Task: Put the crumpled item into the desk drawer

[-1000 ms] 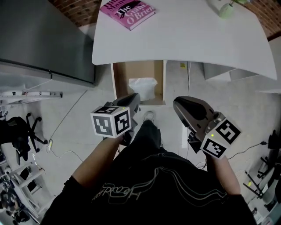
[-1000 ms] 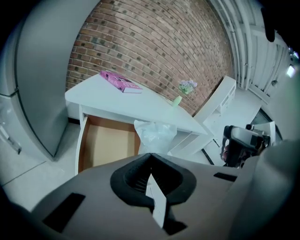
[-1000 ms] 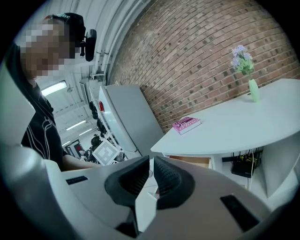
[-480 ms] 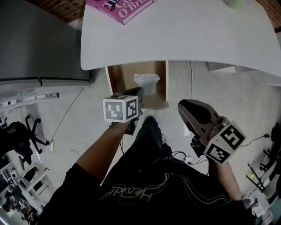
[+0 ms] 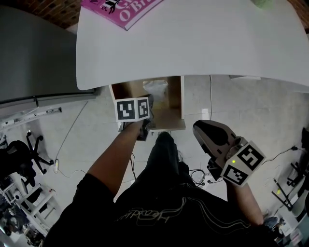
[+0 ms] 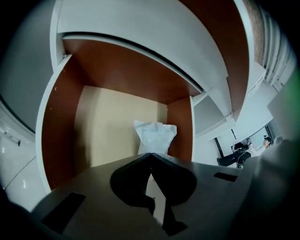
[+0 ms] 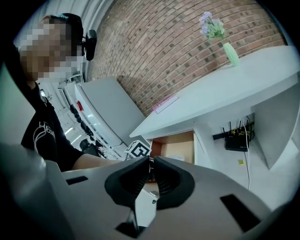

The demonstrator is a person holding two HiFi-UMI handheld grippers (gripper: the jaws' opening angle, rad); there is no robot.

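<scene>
Closest to the person's dark trousers (image 5: 161,159), the right gripper (image 5: 199,129) hangs out to the right of the desk drawer (image 5: 116,92), well apart from it, its jaws drawn together with nothing between them. Ahead and to the left, the left gripper (image 5: 148,102) hangs over the drawer's front edge, pointing down into it – its jaws too are pressed tip to tip and carry nothing. The drawer stands pulled out from under the white desk (image 5: 193,43), brown-walled with a pale floor. The crumpled item (image 6: 154,137), a white bunched wad, lies on that floor towards the back, near the right-hand wall and clear of both grippers. On the desk top above, a pink book (image 5: 120,7) lies at the left – and the right gripper view shows a pale green vase (image 7: 229,52) of lilac flowers at the far end, against a brick wall (image 7: 168,51). A grey cabinet (image 5: 34,53) stands left of the desk.
</scene>
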